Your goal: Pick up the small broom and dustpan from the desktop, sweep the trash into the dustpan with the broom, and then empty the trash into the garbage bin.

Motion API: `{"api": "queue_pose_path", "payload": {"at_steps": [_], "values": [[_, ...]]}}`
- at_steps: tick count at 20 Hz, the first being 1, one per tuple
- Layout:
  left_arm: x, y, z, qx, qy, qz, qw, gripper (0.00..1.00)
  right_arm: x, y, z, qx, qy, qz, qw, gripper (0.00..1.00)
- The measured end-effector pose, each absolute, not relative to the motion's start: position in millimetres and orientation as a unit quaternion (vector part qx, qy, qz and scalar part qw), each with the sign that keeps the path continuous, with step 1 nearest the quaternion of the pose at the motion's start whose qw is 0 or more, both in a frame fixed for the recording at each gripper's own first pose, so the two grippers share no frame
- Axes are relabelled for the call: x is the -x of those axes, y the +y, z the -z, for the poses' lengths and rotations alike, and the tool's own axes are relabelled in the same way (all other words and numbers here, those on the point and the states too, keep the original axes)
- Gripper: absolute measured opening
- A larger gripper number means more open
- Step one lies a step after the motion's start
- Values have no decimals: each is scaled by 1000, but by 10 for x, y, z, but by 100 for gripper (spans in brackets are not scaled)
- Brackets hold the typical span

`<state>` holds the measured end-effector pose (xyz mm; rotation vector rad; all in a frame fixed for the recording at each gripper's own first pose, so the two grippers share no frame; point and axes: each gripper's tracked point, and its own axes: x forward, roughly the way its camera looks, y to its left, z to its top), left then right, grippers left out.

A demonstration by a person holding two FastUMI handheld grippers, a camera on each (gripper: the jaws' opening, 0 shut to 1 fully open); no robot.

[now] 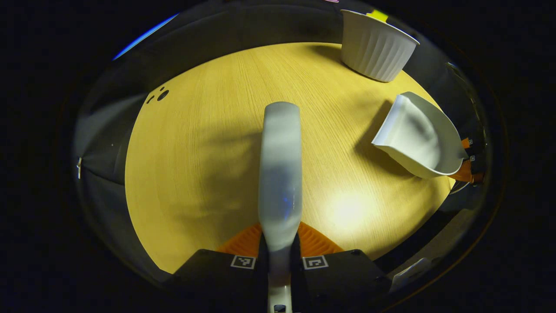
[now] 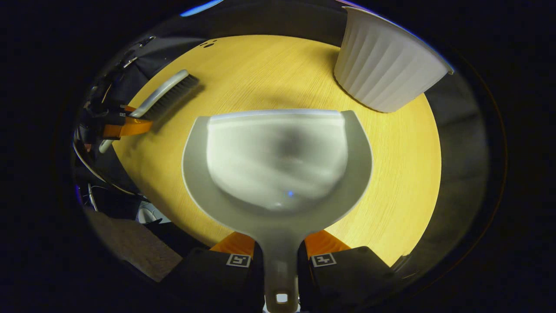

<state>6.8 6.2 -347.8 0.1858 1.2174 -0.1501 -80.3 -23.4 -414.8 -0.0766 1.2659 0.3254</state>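
Observation:
My left gripper (image 1: pixel 279 252) is shut on the handle of the small grey broom (image 1: pixel 280 174), which points forward over the round wooden table (image 1: pixel 195 152). In the right gripper view the same broom (image 2: pixel 167 93) shows its dark bristles at the far left, held by the left gripper (image 2: pixel 126 124). The right gripper (image 2: pixel 280 254) is shut on the handle of the grey dustpan (image 2: pixel 278 165), held above the table with its pan looking empty. That dustpan (image 1: pixel 419 139) also appears at the right in the left gripper view. The white ribbed garbage bin (image 2: pixel 386 65) stands at the table's far edge.
The bin (image 1: pixel 375 45) sits at the far right of the table in the left gripper view. Small dark marks (image 1: pixel 158 95) lie near the table's far left rim. Dark booth floor and cloth surround the table (image 2: pixel 404 143).

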Motion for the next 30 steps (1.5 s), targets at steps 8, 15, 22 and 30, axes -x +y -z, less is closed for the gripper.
{"api": "queue_pose_path", "payload": {"at_steps": [8,15,22,30], "values": [[-27,102,3526,-89,580,46,808,25,769,-84,4380,16,590,-147,794,36],[-13,138,3561,-81,582,47,808,28,763,-91,4393,25,583,-145,799,38],[55,151,3457,-89,577,44,811,34,813,-79,4305,0,587,-145,796,44],[165,43,2960,-76,536,52,839,34,933,-246,3526,17,544,-168,822,42]]}}
